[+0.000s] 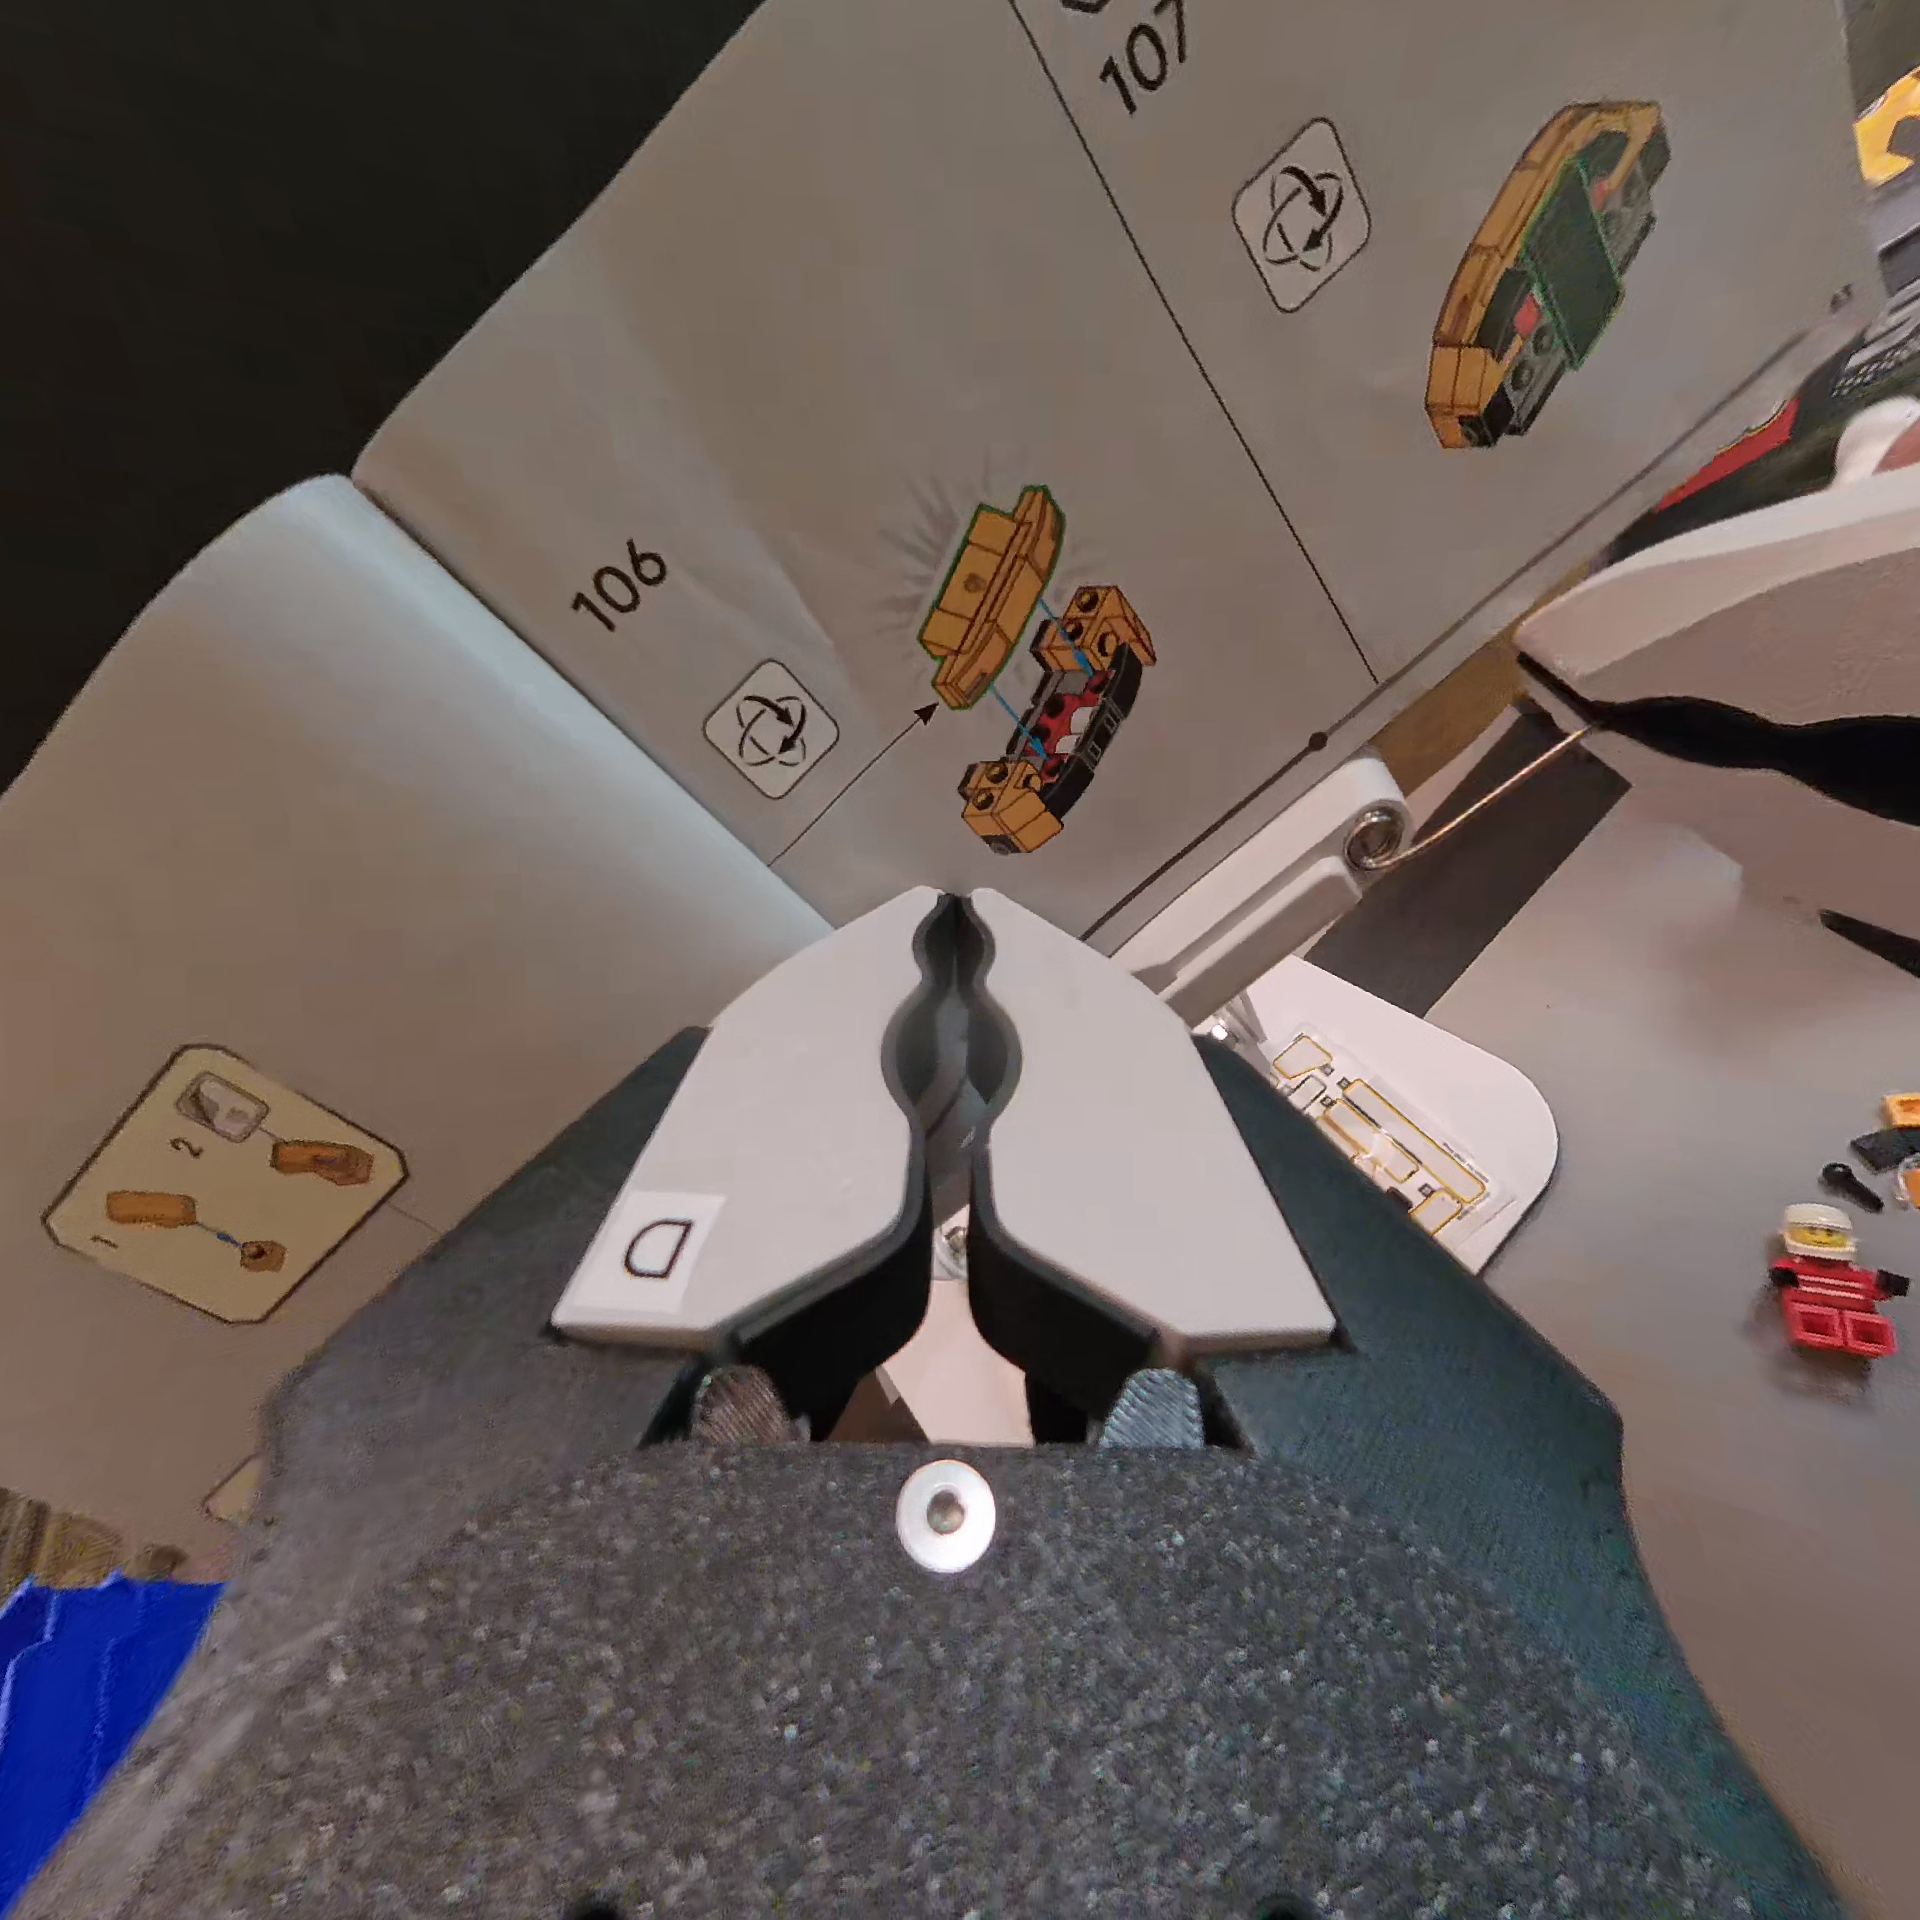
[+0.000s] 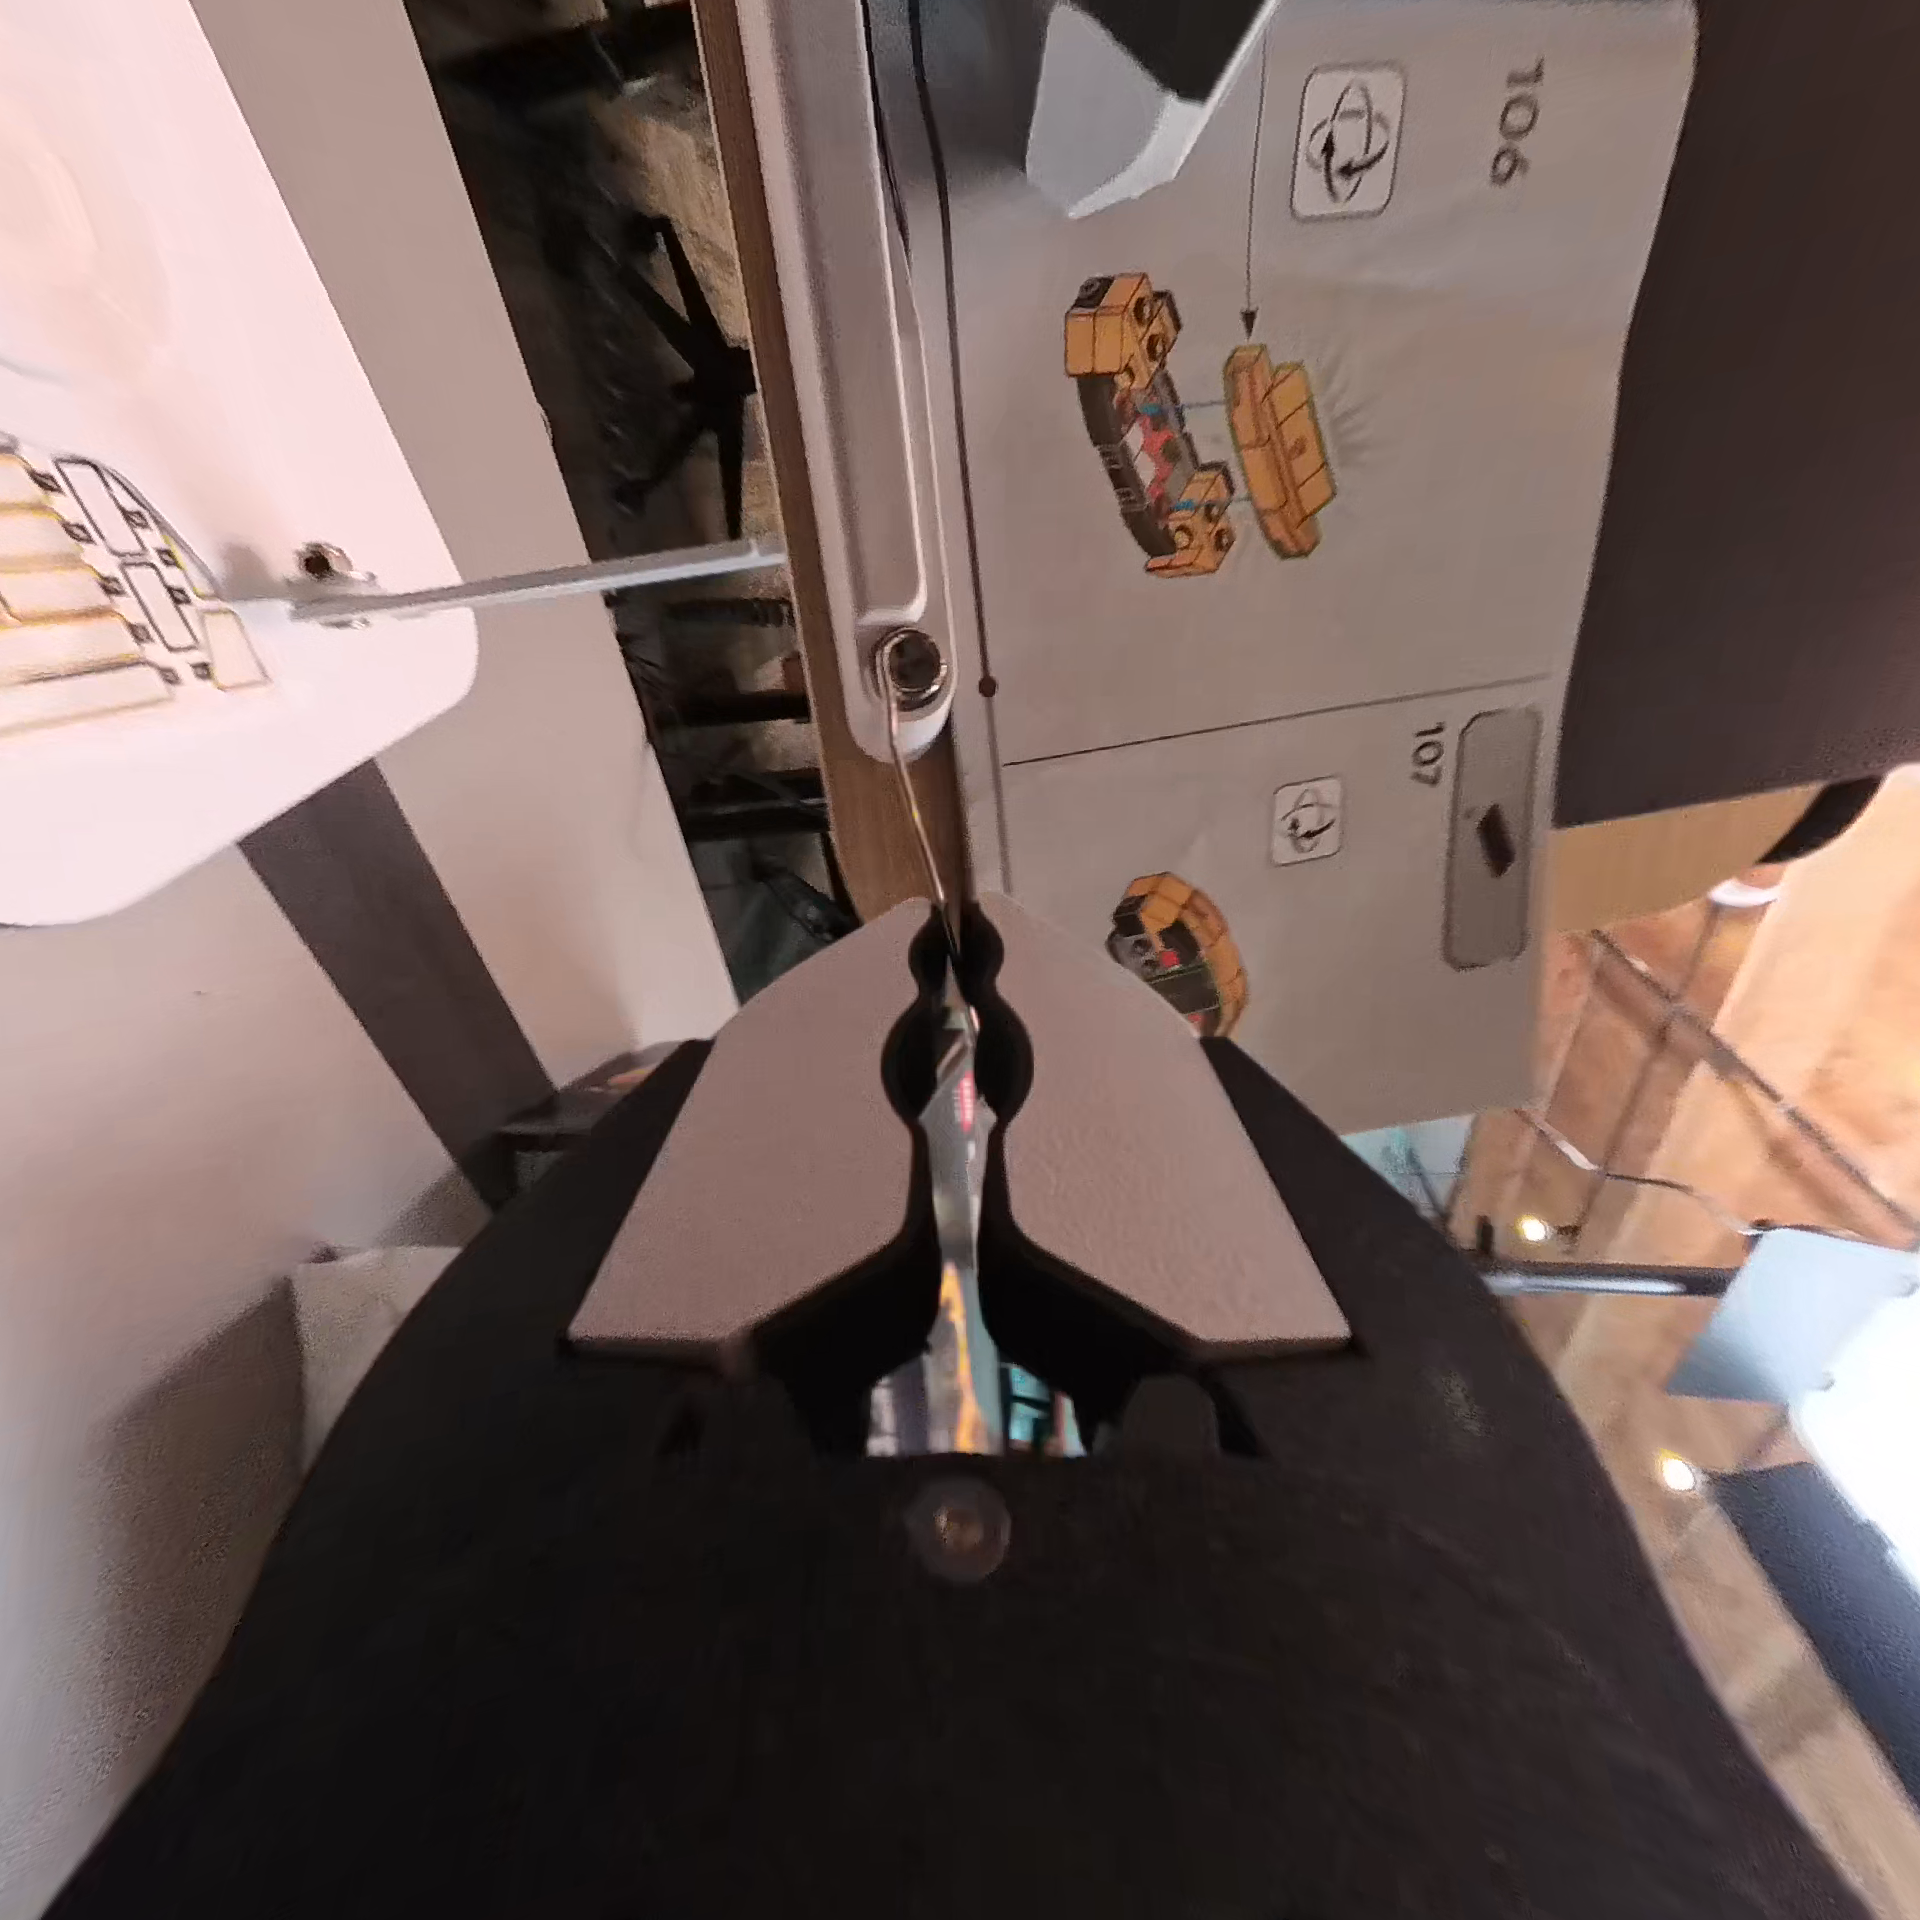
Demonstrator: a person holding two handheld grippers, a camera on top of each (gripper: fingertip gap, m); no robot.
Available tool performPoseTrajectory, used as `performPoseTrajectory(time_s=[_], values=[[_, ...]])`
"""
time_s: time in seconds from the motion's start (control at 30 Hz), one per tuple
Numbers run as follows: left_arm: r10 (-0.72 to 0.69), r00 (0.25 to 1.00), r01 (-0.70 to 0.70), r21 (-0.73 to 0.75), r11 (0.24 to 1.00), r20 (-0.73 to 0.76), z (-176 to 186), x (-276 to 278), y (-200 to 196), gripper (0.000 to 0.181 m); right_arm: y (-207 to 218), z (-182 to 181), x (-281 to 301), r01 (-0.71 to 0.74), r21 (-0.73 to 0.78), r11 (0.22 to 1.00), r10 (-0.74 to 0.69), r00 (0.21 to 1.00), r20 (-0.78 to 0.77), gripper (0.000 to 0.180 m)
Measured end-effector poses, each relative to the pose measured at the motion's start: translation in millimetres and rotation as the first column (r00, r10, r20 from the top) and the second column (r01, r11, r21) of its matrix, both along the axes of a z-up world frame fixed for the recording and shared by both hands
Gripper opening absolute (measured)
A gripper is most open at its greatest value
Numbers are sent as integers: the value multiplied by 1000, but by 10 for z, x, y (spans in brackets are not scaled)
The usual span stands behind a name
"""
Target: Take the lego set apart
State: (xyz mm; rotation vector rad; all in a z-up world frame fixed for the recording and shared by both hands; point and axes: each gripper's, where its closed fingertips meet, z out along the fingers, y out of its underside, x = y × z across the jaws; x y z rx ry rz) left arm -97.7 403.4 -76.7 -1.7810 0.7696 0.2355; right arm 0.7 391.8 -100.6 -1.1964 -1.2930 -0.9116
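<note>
Lego instruction booklet (image 1: 727, 436) bears numbered steps; both grippers seemingly closed.

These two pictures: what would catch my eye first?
The open instruction booklet fills the left wrist view, propped on a white stand beyond the shut left gripper. A small red minifigure lies at the right edge. The right gripper pinches the stand's thin wire clip.
</note>
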Motion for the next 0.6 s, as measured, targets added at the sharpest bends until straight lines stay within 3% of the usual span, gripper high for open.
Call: performPoseTrajectory(time_s=[0.23, 0.37, 0.6], values=[[11, 1000, -11, 6, 1000, -9, 20, -19, 33, 0, 28, 122, -41, -17, 27, 999, 13, 991, 132, 4], [12, 1000, -12, -5, 1000, -2, 8, -5, 29, 0, 5, 52, -24, -31, -2, 1000, 31, 991, 132, 2], [38, 989, -34, 31, 999, -141, -18, -1, -3, 0, -36, 50, -32, -34, 58, 998, 25, 990, 140, 2]])
